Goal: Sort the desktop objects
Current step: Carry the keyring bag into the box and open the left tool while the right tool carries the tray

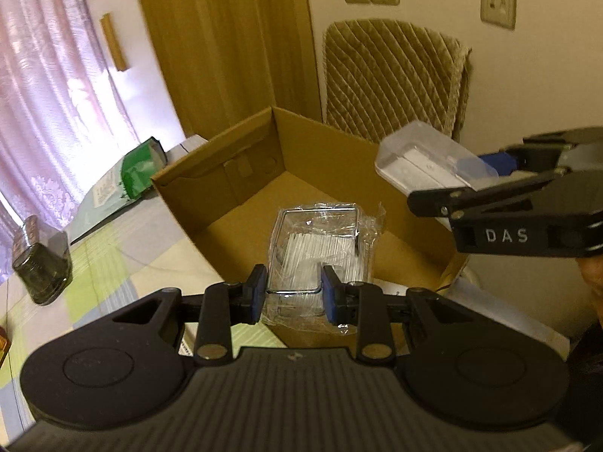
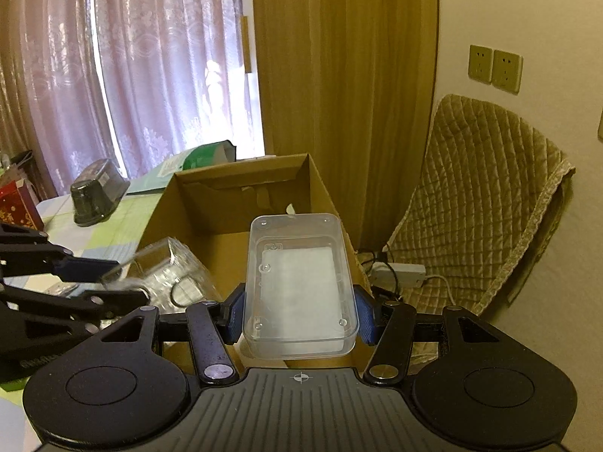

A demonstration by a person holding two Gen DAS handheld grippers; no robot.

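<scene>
Cardboard box (image 1: pixel 294 158) stands open-topped on the table (image 1: pixel 113 263), its tan inner walls and floor in view from both wrist cameras. The left gripper (image 1: pixel 293 293) hovers over the near edge of the box, its blue-padded fingers (image 1: pixel 257 290) pinching a clear plastic-wrapped packet (image 1: pixel 320 248) that has a thin wire frame around it and pale, straw-like sticks inside; the packet hangs above the box floor, tilted away from the camera. The right gripper (image 2: pixel 299 310) is to the right of the left one and higher, over the right wall of the box, and its blue fingers (image 2: pixel 365 310) clamp the two long sides of a clear plastic case (image 2: pixel 299 282) with a white insert showing through the lid. In the left wrist view the same case (image 1: pixel 426 162) appears at the far right, held out past the box's right rim. On the table to the left of the box lie a green and white bag (image 1: pixel 139 169) and, nearer, a dark plastic container (image 1: pixel 41 267) resting bottom-up. A red printed carton (image 2: pixel 17 203) sits at the far left edge of the right wrist view. Behind the box hang a tan curtain (image 2: pixel 339 75) and a pink lace curtain (image 2: pixel 150 75), and a quilted chair (image 2: pixel 482 196) stands to the right near two wall sockets (image 2: pixel 494 67).
</scene>
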